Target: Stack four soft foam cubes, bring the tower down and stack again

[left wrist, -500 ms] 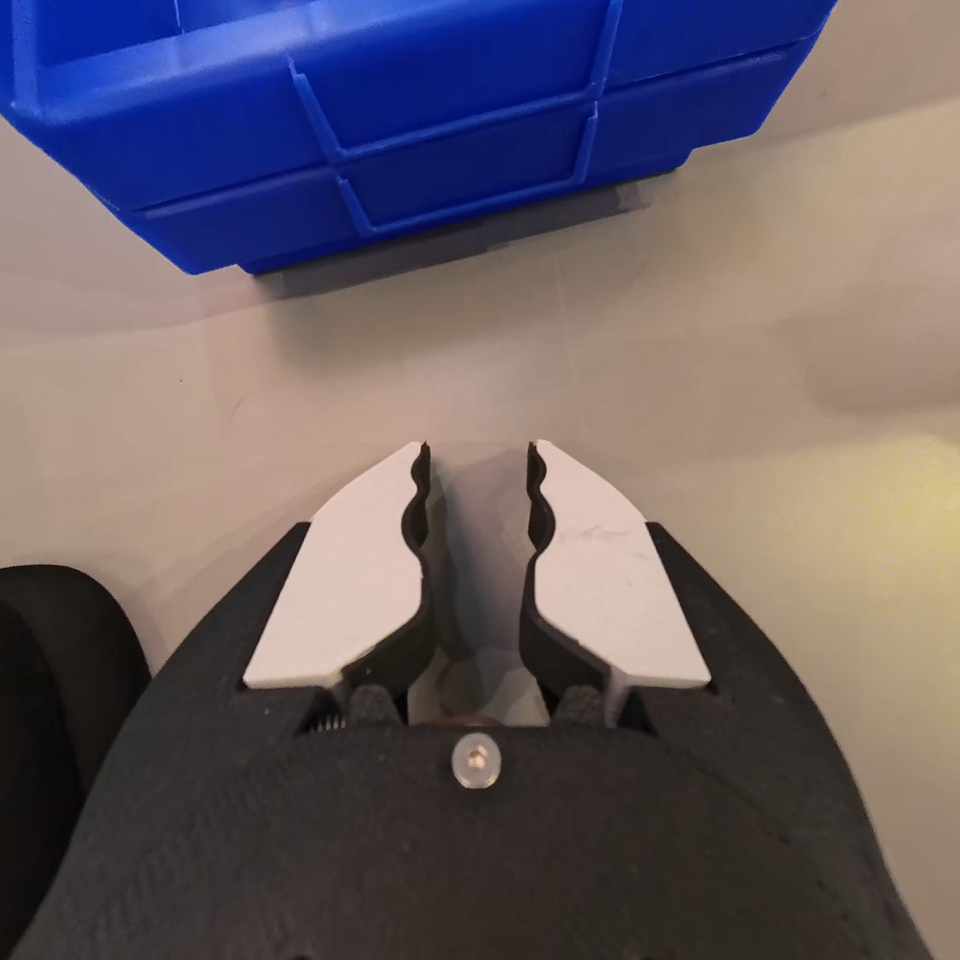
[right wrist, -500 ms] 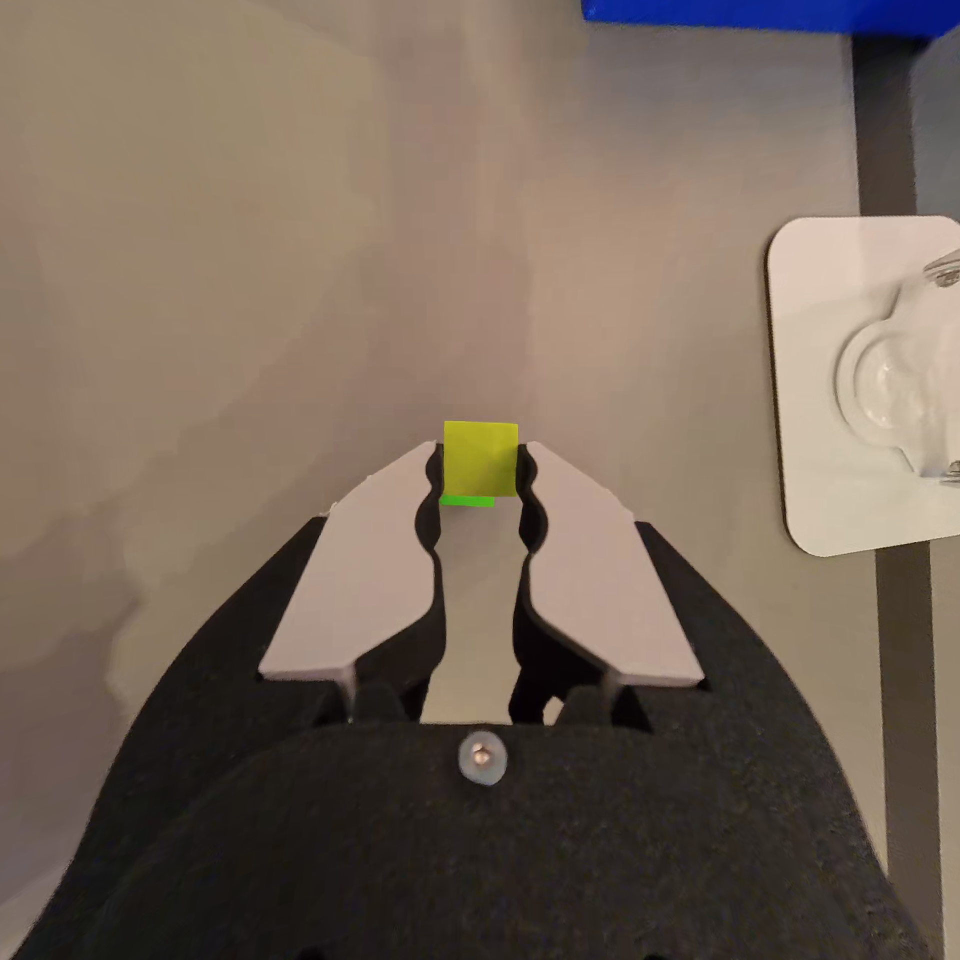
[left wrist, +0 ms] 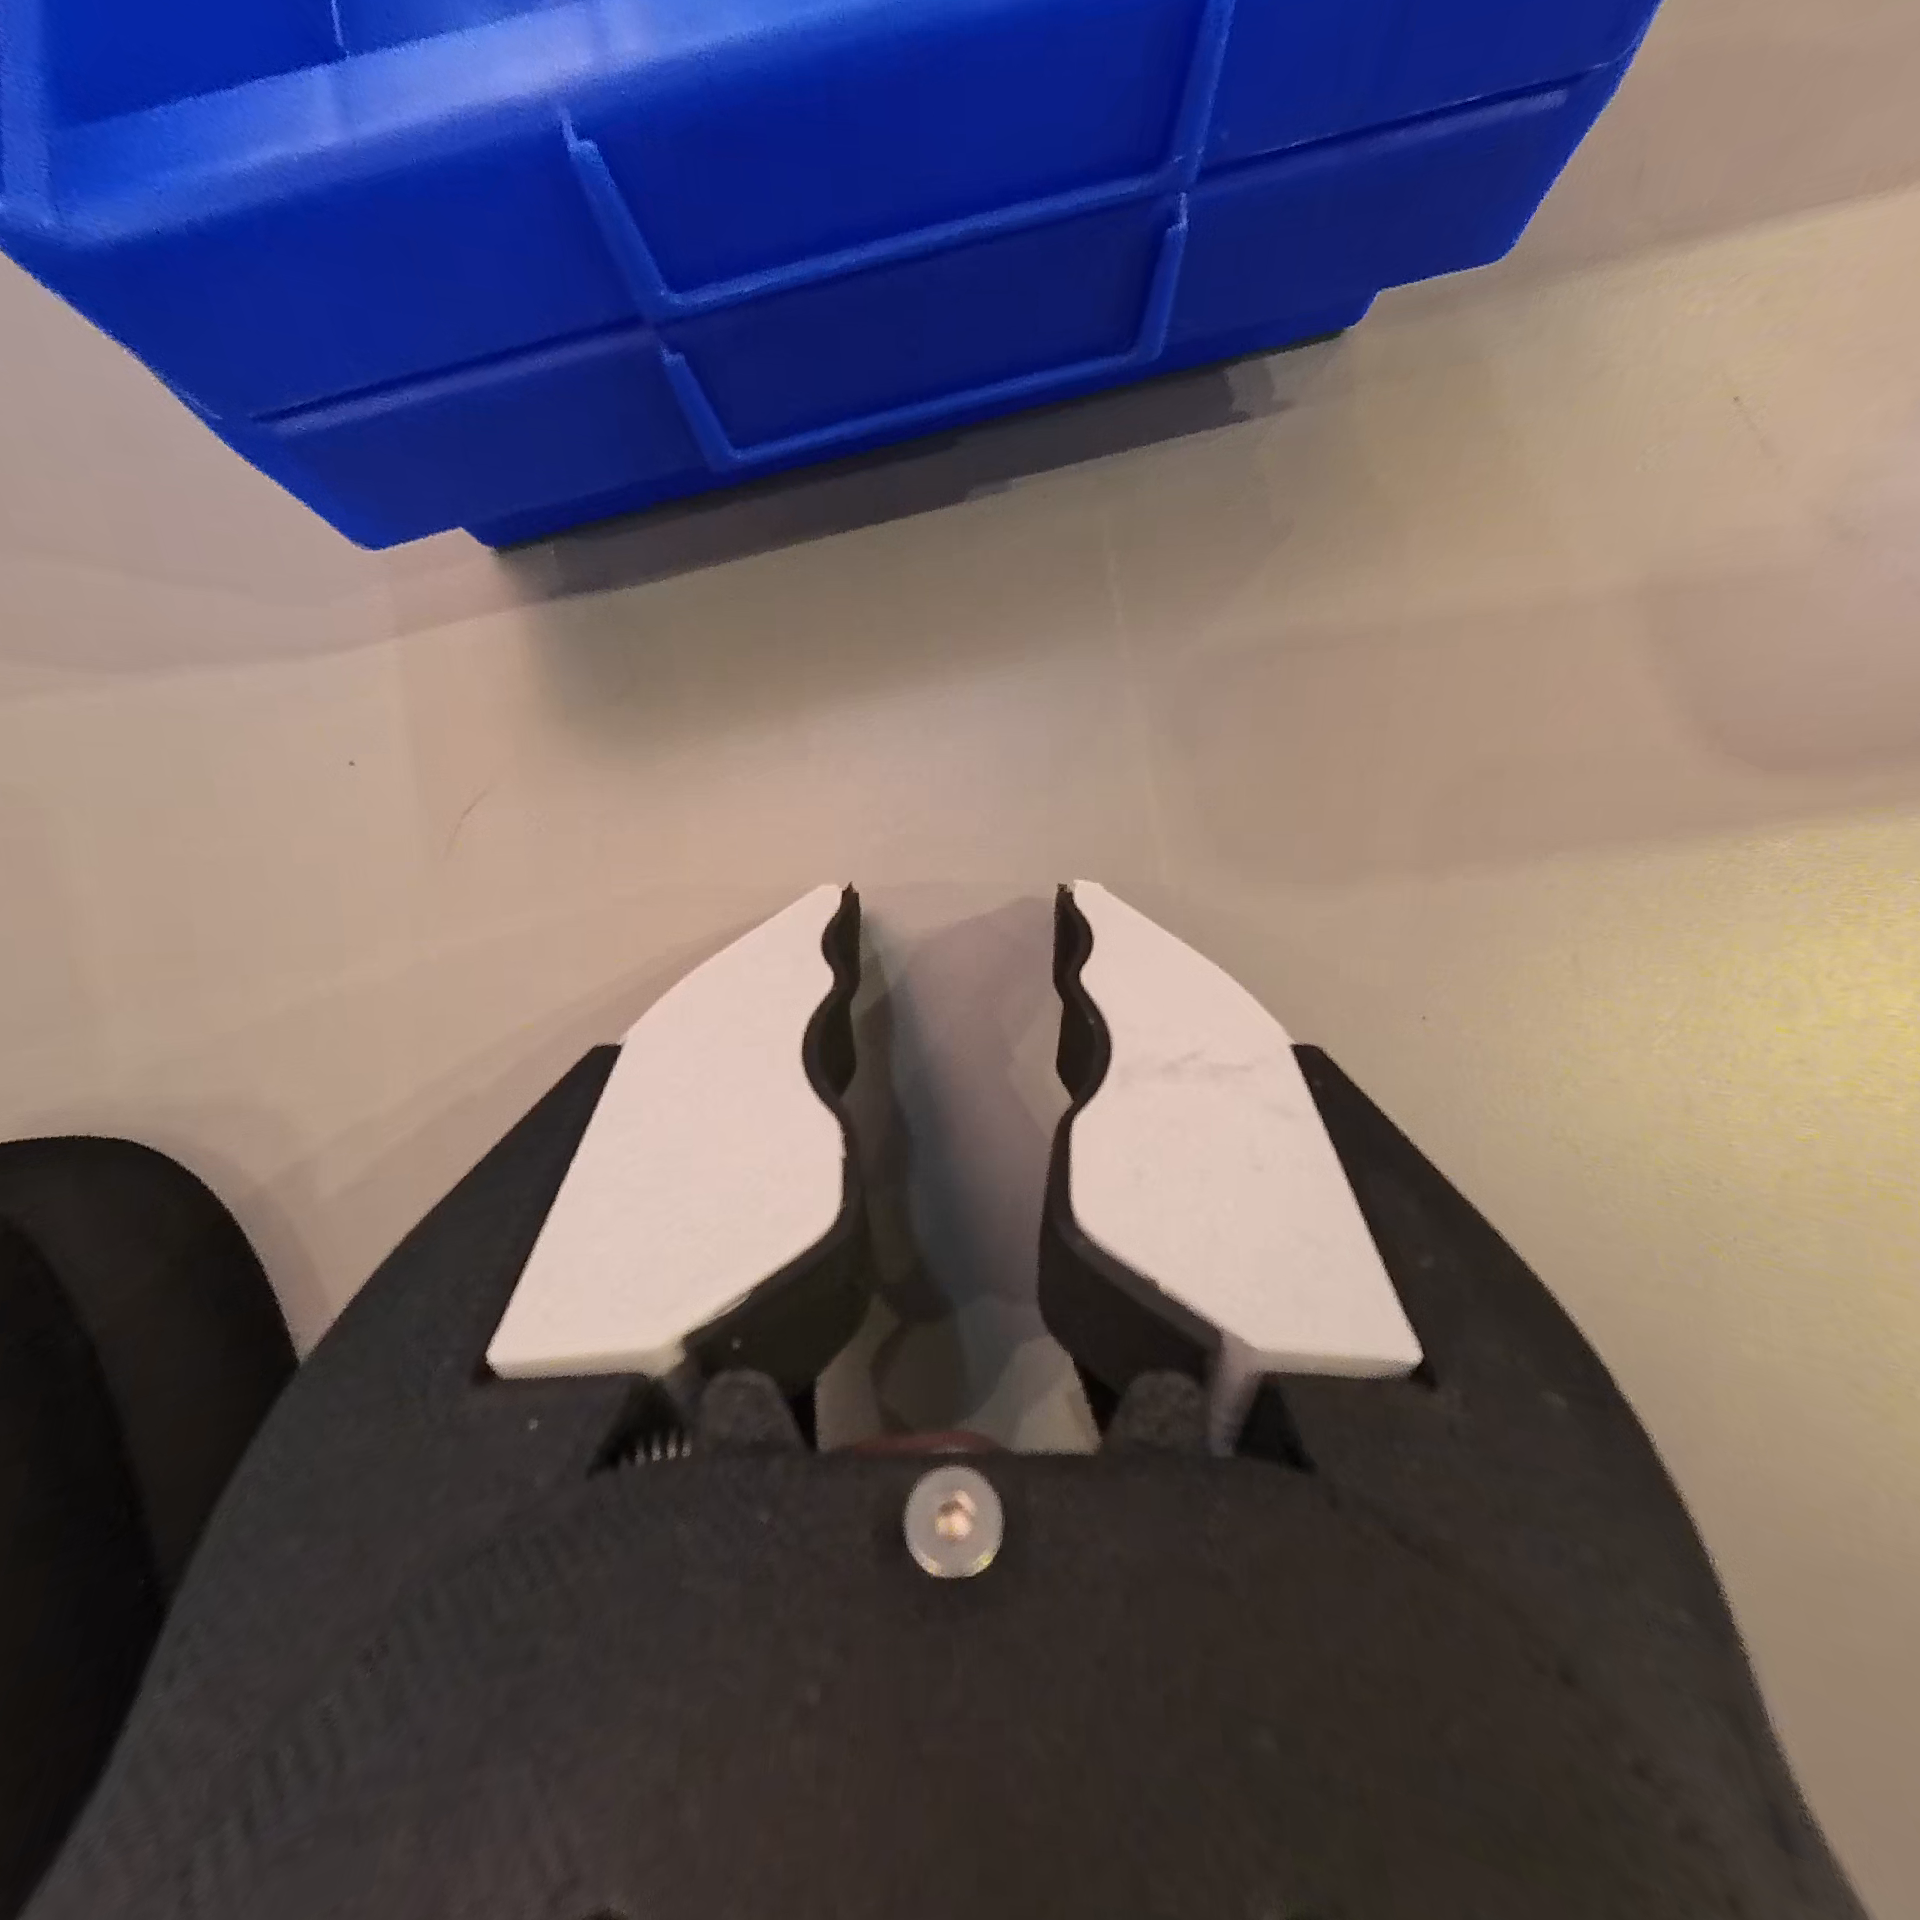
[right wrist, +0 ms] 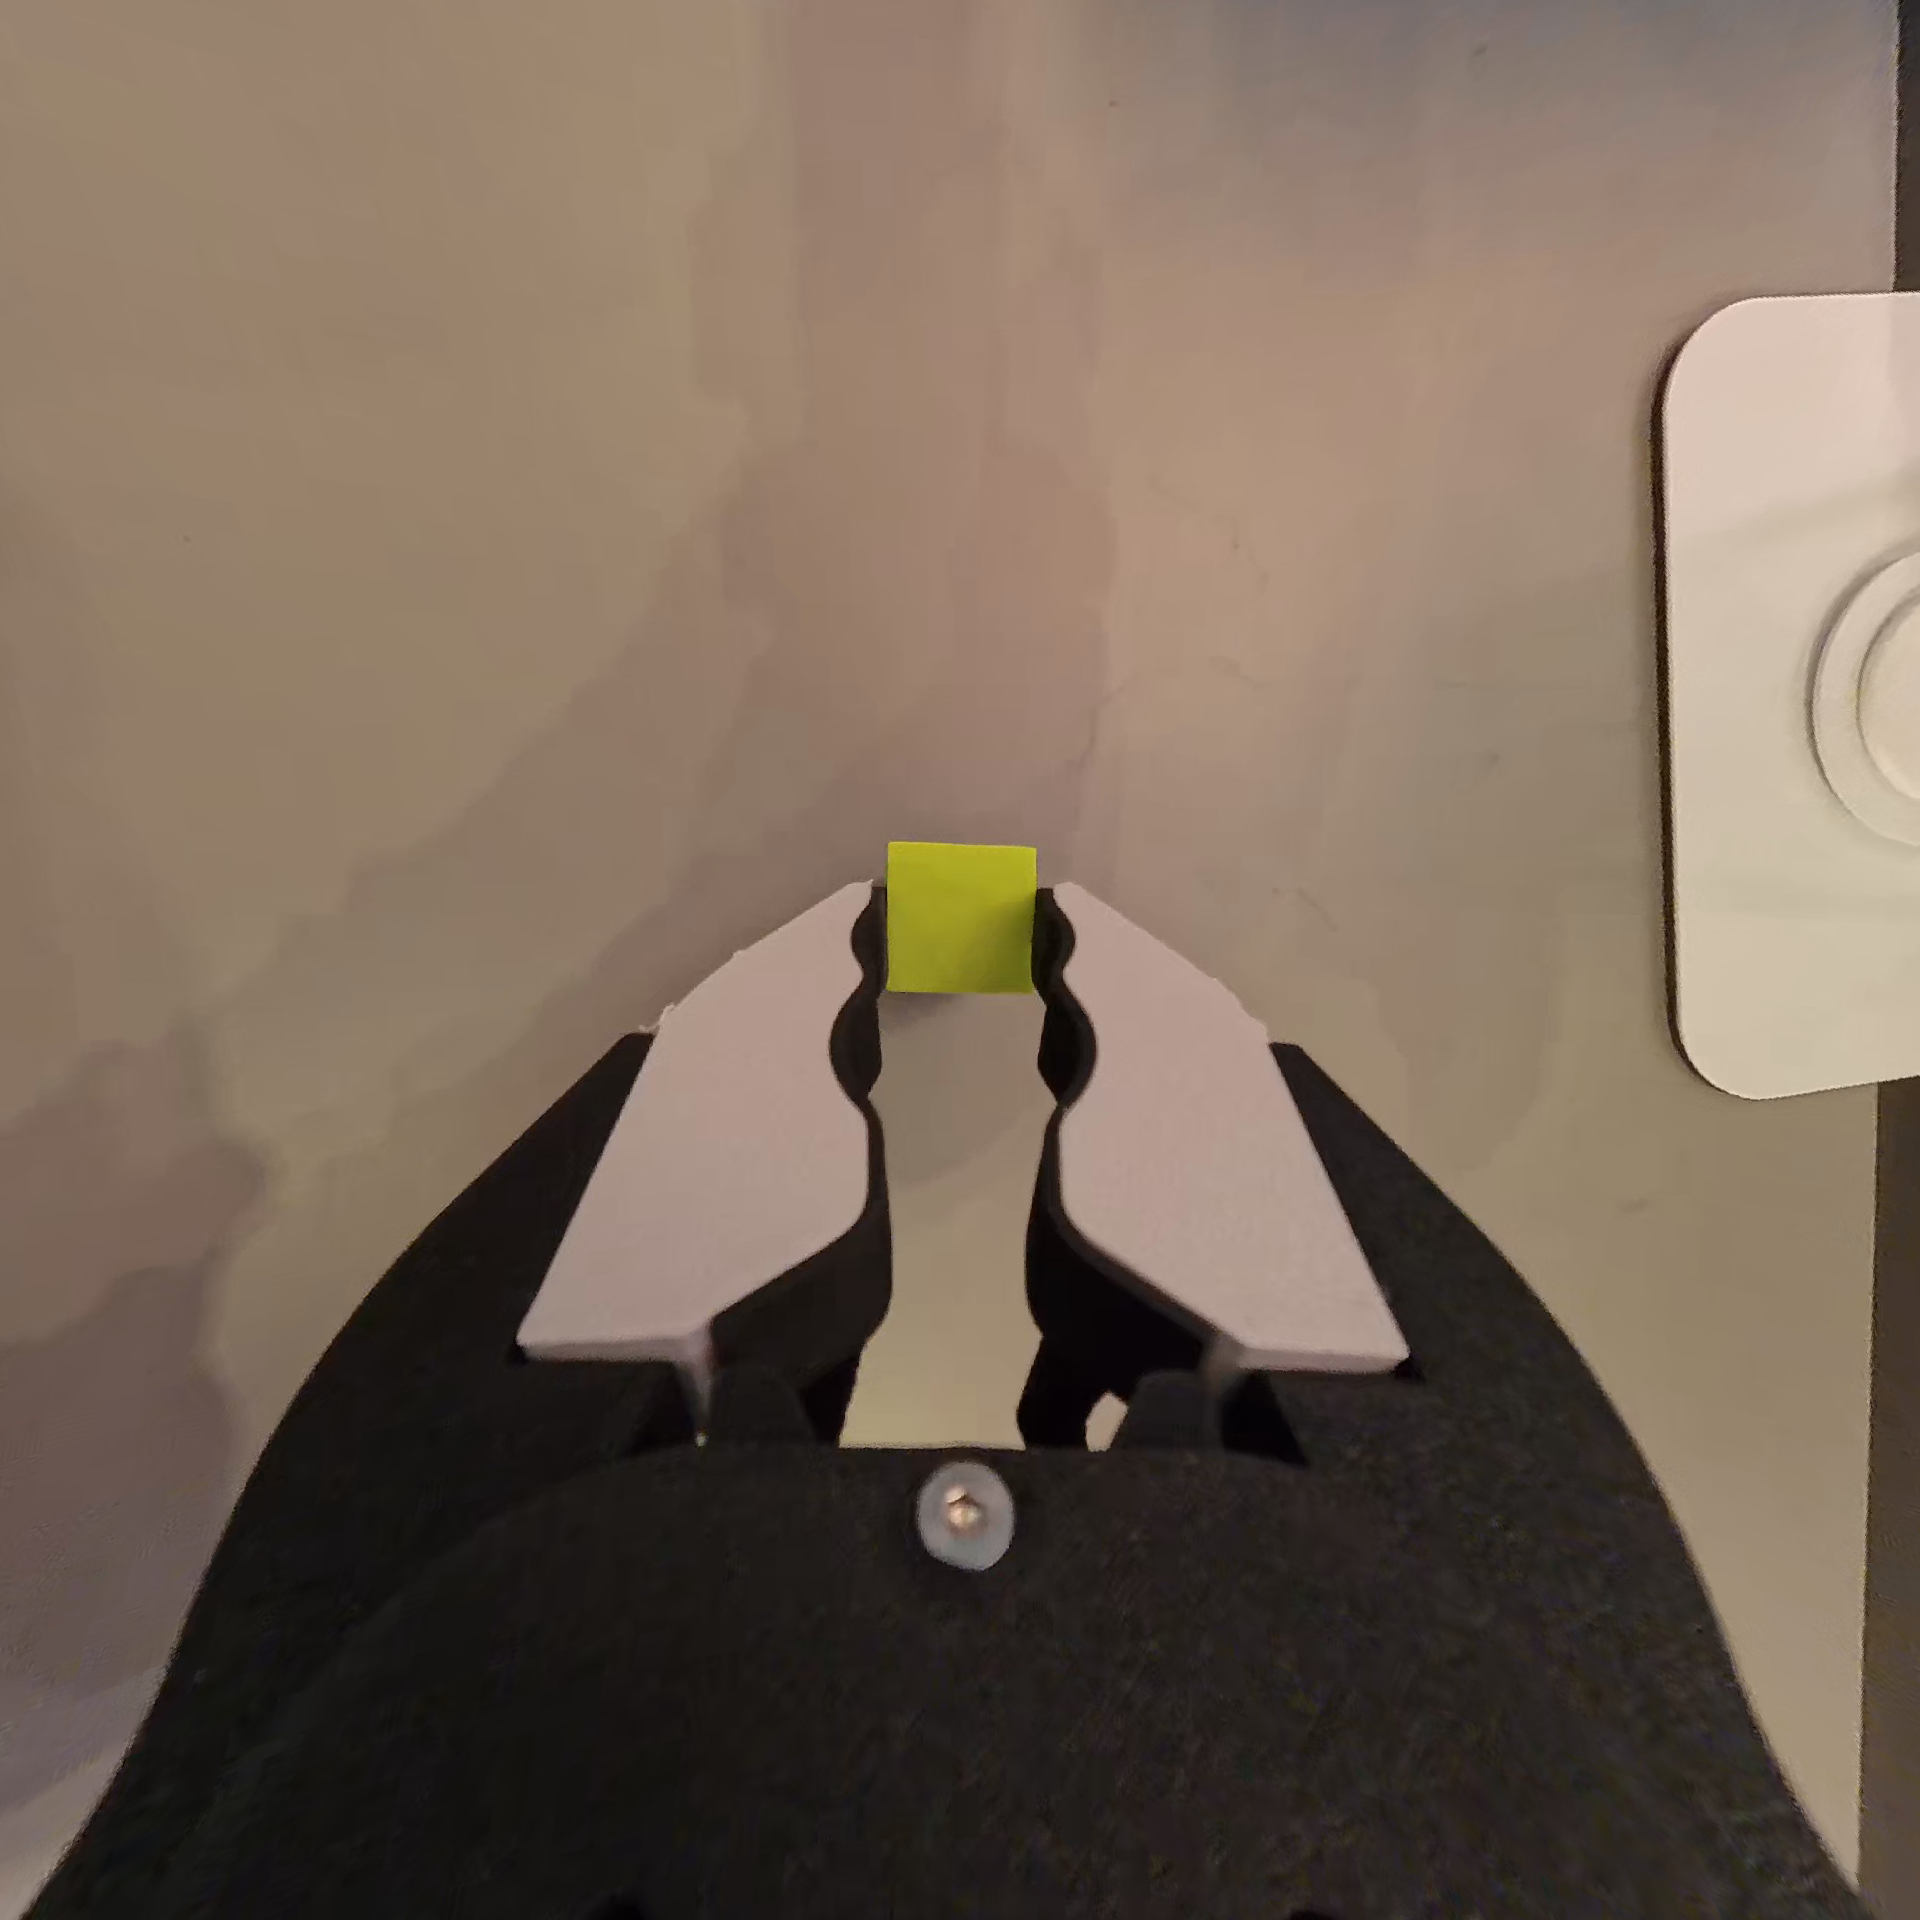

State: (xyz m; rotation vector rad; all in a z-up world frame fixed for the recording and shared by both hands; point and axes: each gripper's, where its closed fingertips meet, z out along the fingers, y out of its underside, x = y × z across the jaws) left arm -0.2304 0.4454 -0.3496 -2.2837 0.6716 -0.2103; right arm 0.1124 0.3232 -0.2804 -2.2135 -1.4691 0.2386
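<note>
The right gripper (right wrist: 961, 888) grips a yellow-green foam cube (right wrist: 961, 920) at its tips; both black pads press on the sides of the cube, above the beige table (right wrist: 520, 520). A white plate (right wrist: 1787, 675) with a round raised part lies at the right, well apart. The left gripper (left wrist: 956, 888) has its jaws apart with nothing between them, only the table under it. A blue bin (left wrist: 831, 260) stands ahead of it, near.
</note>
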